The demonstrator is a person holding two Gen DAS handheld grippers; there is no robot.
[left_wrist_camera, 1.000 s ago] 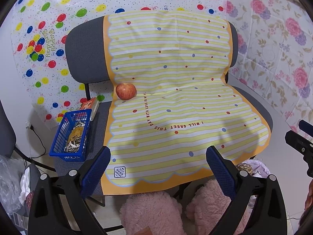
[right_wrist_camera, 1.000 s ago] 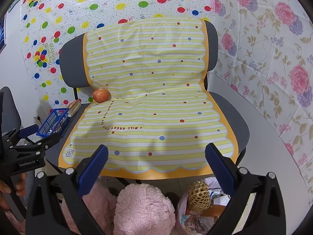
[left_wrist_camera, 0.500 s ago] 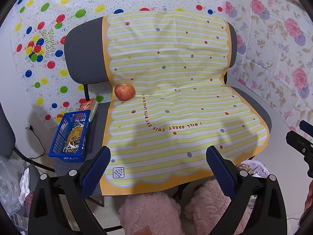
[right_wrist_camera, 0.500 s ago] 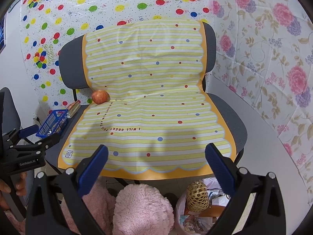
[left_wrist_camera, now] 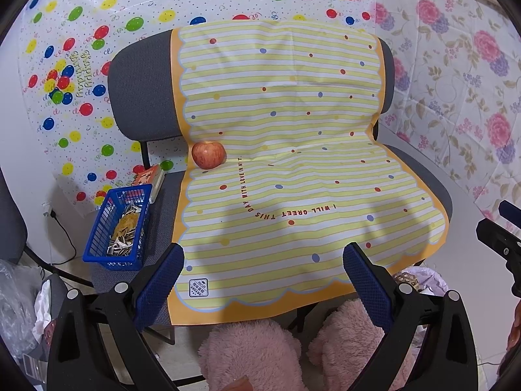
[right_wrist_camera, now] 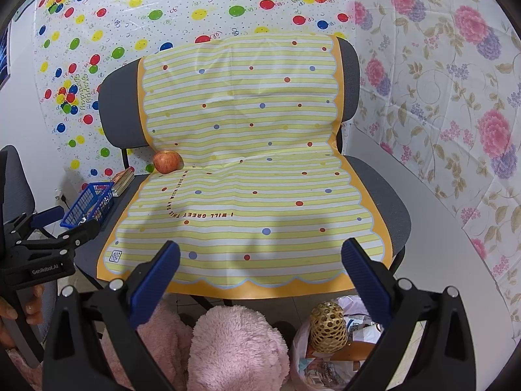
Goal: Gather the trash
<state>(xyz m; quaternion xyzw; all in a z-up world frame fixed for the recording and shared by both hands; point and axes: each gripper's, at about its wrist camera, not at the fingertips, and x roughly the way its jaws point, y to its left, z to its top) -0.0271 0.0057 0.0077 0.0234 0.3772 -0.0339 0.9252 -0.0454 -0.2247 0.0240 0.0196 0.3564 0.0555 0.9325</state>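
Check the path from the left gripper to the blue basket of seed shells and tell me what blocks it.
Nothing visible blocks it. The left gripper is open over the chair's front edge, and the blue basket sits on the seat's left side, beside the striped mat, with open space between them. The apple lies farther back.

The wide middle and right part of the yellow striped sheet on the chair seat is bare, so a gripper could pass there freely. At the back left an apple stands in the way. The blue basket and a small book fill the seat's left edge.
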